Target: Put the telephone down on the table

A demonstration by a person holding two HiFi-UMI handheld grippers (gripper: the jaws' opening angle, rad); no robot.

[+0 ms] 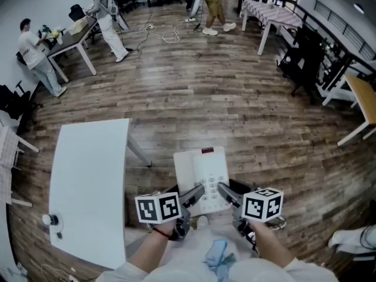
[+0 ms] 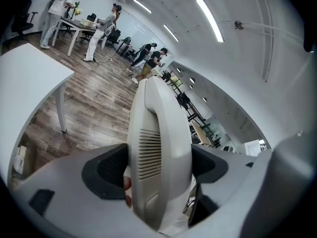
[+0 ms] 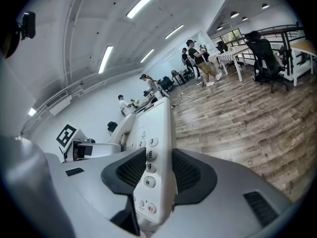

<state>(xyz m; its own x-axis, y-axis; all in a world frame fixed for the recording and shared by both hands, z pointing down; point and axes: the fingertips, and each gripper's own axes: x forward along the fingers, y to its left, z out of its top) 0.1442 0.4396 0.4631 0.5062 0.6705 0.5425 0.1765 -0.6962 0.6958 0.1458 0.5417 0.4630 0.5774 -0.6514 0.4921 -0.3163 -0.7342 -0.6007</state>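
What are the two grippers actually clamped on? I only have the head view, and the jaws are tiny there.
Observer: The left gripper has both pads pressed on the telephone, on the thick edge with the slotted grille.
Operator: And the right one?
Observer: The right gripper pinches the keypad edge; the 9 key sits between its pads.
Operator: Is the handset off its cradle?
Observer: It seems seated: in the right gripper view the handset lies along the far side of the base.
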